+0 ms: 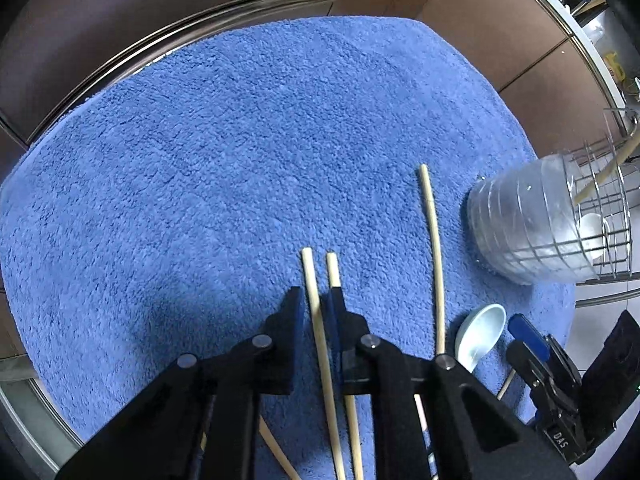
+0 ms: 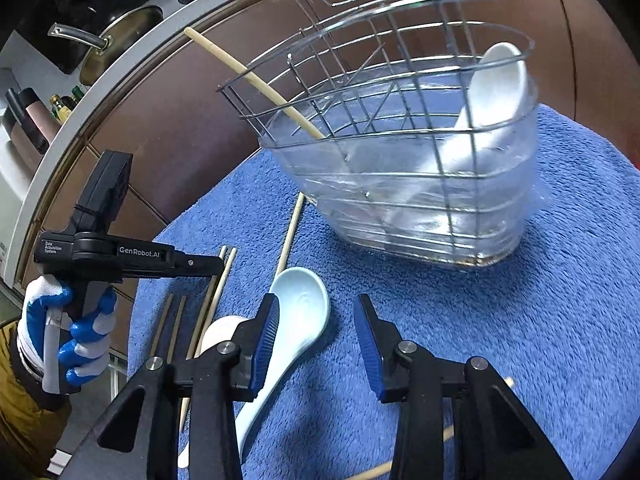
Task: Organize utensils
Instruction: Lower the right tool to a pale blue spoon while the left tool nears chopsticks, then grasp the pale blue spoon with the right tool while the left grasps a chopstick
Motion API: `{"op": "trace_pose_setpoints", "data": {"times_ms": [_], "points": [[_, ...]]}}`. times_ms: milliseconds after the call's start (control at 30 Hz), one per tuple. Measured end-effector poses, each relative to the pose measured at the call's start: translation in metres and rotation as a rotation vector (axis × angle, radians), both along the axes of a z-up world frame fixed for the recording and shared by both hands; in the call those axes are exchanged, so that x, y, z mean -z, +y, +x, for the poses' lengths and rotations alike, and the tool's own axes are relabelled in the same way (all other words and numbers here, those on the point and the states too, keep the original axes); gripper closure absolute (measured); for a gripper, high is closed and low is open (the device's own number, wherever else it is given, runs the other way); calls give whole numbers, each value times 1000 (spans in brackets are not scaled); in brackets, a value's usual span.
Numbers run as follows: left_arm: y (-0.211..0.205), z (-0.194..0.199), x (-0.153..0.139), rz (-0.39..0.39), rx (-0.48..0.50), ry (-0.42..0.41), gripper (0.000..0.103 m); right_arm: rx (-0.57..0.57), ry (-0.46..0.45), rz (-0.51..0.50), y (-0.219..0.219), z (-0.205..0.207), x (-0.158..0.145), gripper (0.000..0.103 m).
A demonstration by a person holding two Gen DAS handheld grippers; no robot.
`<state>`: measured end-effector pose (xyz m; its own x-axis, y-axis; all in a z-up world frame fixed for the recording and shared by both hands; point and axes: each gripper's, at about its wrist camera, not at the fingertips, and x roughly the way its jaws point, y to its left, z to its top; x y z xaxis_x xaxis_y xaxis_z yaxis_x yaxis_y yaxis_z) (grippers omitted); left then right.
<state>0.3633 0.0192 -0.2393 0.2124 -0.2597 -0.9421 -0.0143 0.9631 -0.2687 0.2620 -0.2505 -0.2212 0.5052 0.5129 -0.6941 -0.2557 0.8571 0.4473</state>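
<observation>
My left gripper (image 1: 316, 300) is nearly closed around one chopstick (image 1: 316, 320), whose long axis runs forward between the jaws. My right gripper (image 2: 316, 320) stands half-open; the soup spoon (image 2: 298, 300) lies at its left jaw, the utensil basket (image 2: 400, 160) ahead.

Blue-white glove (image 2: 68, 332), black blue-padded tools

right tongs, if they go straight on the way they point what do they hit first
Probably the blue towel just ahead of the right tongs; the pale spoon lies by their left finger and the wire basket beyond. Depth is uncertain.
</observation>
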Motion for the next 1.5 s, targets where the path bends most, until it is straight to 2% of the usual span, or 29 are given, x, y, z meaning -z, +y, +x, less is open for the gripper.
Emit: {"op": "trace_pose_setpoints", "data": {"times_ms": [133,167,400,500,567,700,867,1133,1200,1267,1400,1500], "points": [[4,8,3,-15,-1,22,93,-23,14,-9,6,9,2,70],[4,9,4,-9,-4,23,97,-27,15,-16,8,9,2,70],[0,15,8,6,7,27,97,-60,39,-55,18,20,12,74],[-4,14,9,19,14,26,97,-77,43,-67,22,22,15,83],[-7,16,9,24,14,29,97,-83,43,-67,22,22,15,93],[-15,18,11,36,15,21,97,-77,23,-84,27,18,13,94],[-23,8,12,66,28,-32,97,-46,-19,-74,27,1,3,95],[-24,-10,11,60,-4,-95,98,-11,-107,-93,28,-39,-24,95],[-22,-12,11,35,-32,-102,98,-11,-121,-96,30,-49,-30,95],[-16,-17,3,2,-48,-129,99,-9,-138,-102,33,-60,-35,95],[-14,-44,-24,-53,-54,-245,99,6,-169,-118,31,-80,-47,95],[-16,-67,-48,-62,-31,-326,99,21,-192,-112,30,-92,-55,95]]}}
